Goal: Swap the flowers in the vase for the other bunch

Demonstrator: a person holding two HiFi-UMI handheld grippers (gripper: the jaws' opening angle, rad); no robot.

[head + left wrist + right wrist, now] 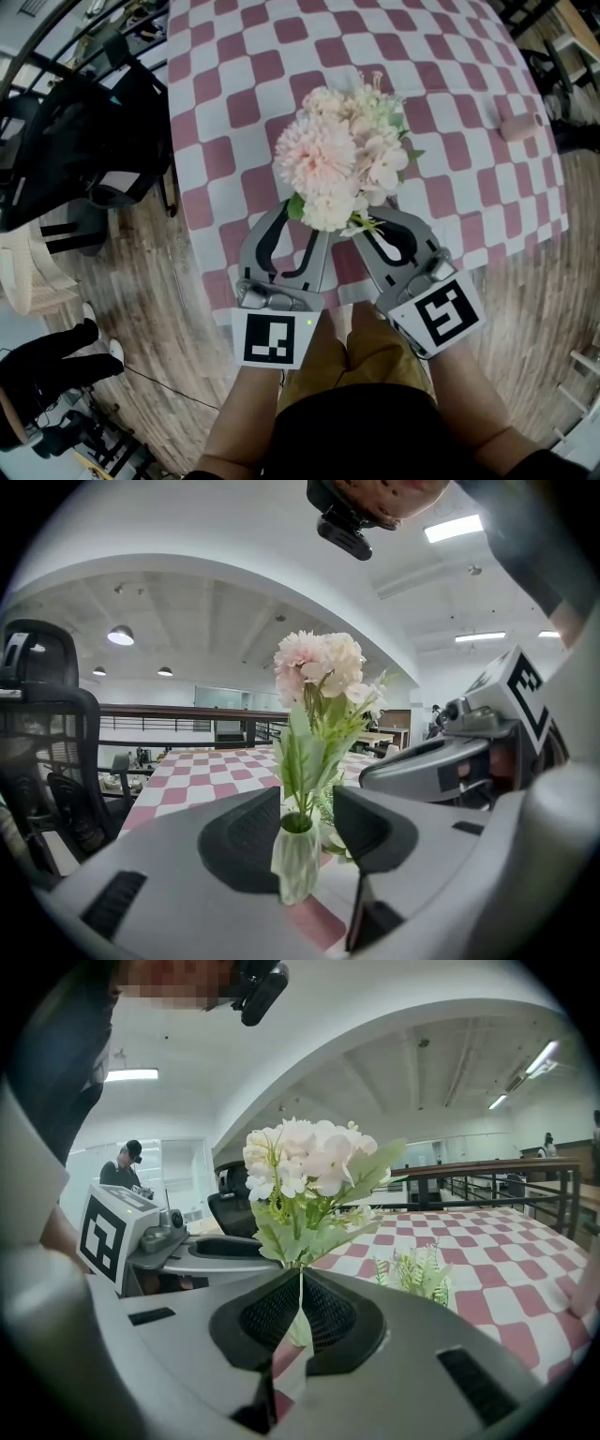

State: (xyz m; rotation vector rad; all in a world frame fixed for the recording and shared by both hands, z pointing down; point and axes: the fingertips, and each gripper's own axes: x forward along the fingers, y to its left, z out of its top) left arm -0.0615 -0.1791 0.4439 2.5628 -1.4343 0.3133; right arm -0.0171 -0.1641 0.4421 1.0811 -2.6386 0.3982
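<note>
Flowers (342,155) sit in the vase (296,860) near the table's (225,103) edge; right gripper (300,1283) fingers clamp their stems, left gripper (307,810) fingers stand apart around the vase.

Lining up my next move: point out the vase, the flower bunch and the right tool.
vase (296,860): left gripper view, on its ribbed white body.
flower bunch (309,1162): right gripper view, on the pale blooms.
right tool (300,1286): right gripper view, midway between its fingertips, shut on the bunch's stems.
</note>
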